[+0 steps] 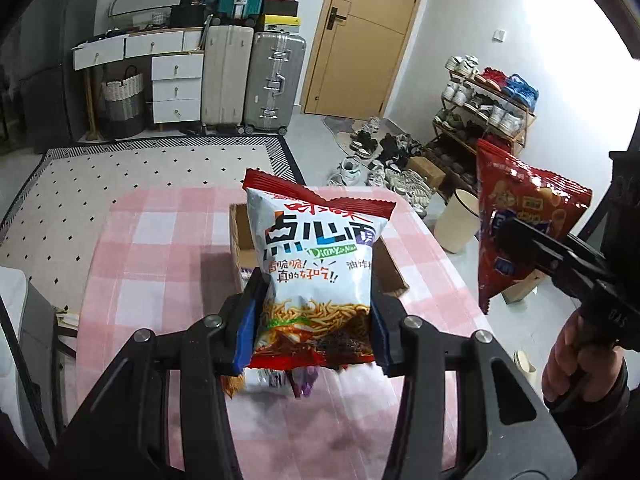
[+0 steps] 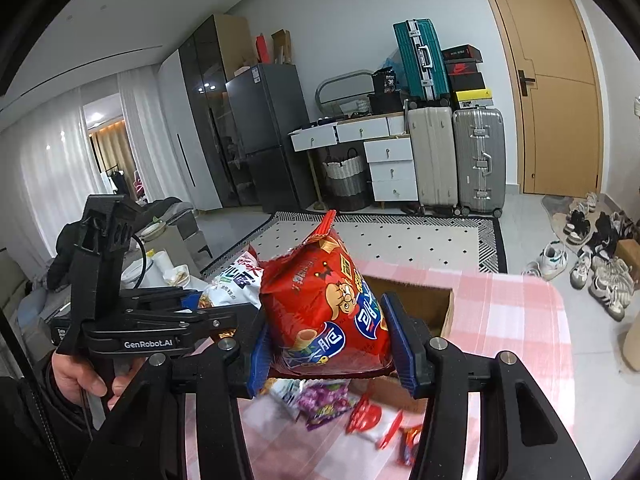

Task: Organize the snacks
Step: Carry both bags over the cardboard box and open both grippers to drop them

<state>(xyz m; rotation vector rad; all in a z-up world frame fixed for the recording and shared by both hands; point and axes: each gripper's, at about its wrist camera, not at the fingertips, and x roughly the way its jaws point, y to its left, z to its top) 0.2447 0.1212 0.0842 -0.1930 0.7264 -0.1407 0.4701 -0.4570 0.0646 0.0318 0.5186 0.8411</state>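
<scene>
1. Left gripper pinches white noodle-snack bag, above cardboard box.
2. Right gripper pinches red snack bag, near box's right side.
3. Box sits on pink-checked desk.

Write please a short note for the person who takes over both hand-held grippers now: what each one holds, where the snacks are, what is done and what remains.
Left hand-held gripper: shut on the white noodle snack bag, lifted above the table.
Right hand-held gripper: shut on the red snack bag, also in the air.
The open cardboard box stands on the pink checked tablecloth, ahead of both bags.
Loose snacks, among them a purple packet, lie on the cloth near you.
Done: two bags picked up. Left: probably put both in the box, then collect the loose ones.
</scene>
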